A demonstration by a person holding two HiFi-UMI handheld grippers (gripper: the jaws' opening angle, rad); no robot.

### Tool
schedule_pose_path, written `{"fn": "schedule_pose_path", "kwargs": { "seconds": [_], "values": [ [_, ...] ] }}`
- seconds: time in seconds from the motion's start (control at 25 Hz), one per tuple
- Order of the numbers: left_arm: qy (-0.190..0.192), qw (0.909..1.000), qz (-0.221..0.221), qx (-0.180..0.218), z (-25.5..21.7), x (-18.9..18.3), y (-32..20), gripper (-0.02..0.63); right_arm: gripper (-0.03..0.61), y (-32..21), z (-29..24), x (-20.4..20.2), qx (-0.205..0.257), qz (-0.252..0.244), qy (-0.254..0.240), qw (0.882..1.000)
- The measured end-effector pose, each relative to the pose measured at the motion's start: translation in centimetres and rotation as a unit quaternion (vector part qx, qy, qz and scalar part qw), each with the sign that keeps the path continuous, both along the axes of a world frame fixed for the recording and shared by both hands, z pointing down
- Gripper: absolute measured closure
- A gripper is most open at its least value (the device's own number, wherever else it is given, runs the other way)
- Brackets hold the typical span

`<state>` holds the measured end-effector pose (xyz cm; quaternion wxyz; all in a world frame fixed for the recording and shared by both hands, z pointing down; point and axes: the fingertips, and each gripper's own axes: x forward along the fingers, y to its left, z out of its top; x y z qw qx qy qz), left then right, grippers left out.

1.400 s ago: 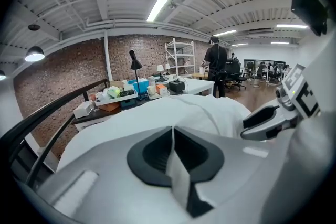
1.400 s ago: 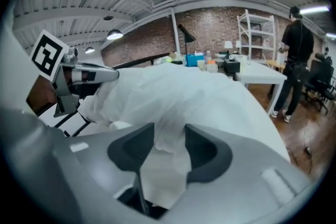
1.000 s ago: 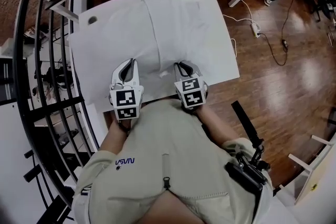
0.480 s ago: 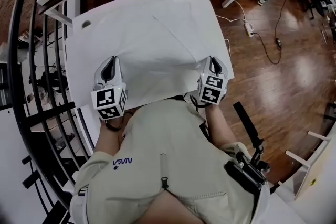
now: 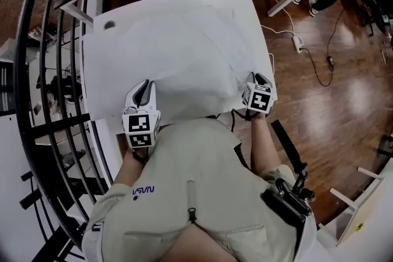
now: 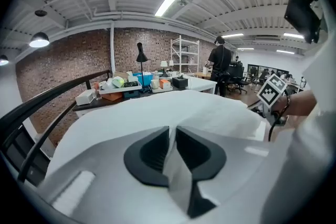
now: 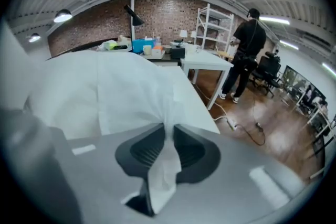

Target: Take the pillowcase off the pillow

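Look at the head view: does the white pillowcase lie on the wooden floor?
No, the pillowcase lies spread on the white table, with the wooden floor beside it.

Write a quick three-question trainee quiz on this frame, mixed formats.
1. True or false: the left gripper has nothing between its jaws.
2. The right gripper is at the table's: A) far left corner B) near right corner C) middle.
3. What lies on the wooden floor right of the table?
Key: 1 false, it pinches the white pillowcase; 2 B; 3 a power strip with cables. Both grippers' jaws have just been opening, with pillowcase fabric between them.
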<state>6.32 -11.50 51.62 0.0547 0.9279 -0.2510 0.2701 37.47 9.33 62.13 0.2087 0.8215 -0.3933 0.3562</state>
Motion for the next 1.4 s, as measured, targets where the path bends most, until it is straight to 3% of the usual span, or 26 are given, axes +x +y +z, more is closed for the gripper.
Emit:
{"fn": "schedule_pose_path", "kwargs": {
  "seconds": [0.2,0.4,0.48,0.64,0.8,1.08,1.2,1.4],
  "values": [
    [0.001,0.9999,0.014,0.01,-2.4,0.5,0.2,0.52,0.429,-1.0,-2.7,-1.8,0.027,-0.057,-0.031,0.998],
    [0.054,0.9969,0.018,0.055,-7.0,1.9,-1.2,0.517,0.428,-4.1,-9.6,-2.9,0.095,-0.129,-0.015,0.987],
    [0.047,0.9965,0.033,0.061,-7.3,3.1,-1.9,0.506,0.428,-5.9,-12.0,-3.1,0.128,-0.145,0.002,0.981],
    [0.012,0.9961,0.076,0.043,-5.8,5.7,-3.1,0.397,0.428,-9.6,-13.2,-3.8,0.158,-0.171,0.004,0.973],
    [-0.026,0.9934,0.109,0.024,-3.8,7.9,-4.3,0.32,0.428,-13.8,-13.4,-4.8,0.16,-0.212,0.009,0.964],
    [-0.067,0.9878,0.136,0.036,-1.4,11.0,-6.5,0.319,0.428,-21.5,-12.7,-4.8,0.156,-0.265,-0.007,0.952],
    [-0.092,0.9861,0.138,0.013,0.7,11.4,-6.9,0.319,0.428,-24.6,-11.8,-4.3,0.145,-0.27,-0.023,0.952],
    [-0.101,0.9859,0.132,-0.012,2.4,11.7,-6.7,0.327,0.416,-28.1,-9.2,-4.2,0.103,-0.287,-0.044,0.951]
  ]
}}
